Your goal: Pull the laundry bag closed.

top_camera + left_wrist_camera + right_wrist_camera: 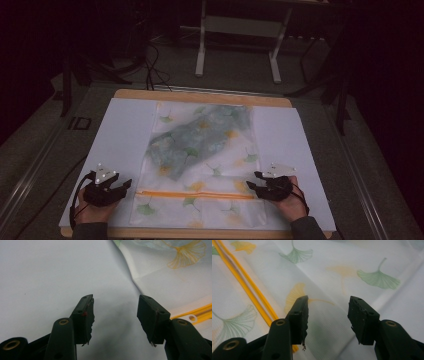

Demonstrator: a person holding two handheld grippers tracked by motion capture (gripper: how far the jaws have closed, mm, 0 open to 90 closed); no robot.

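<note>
A white mesh bag (200,160) printed with green and orange ginkgo leaves lies flat in the middle of the table. A grey-green cloth (200,137) shows through it. An orange zipper (195,194) runs across the bag near its front edge. My left gripper (122,186) rests open on the white sheet just left of the bag's edge (135,282), with nothing between its jaws (115,311); the zipper's end (192,315) lies to its right. My right gripper (252,181) hovers open over the bag's right side (328,312), beside the zipper (249,290), and holds nothing.
A white sheet (120,130) covers a wooden board (200,96) under the bag. Beyond the board stands a white table frame (240,40) on a dark floor. Cables (150,65) trail at the back left.
</note>
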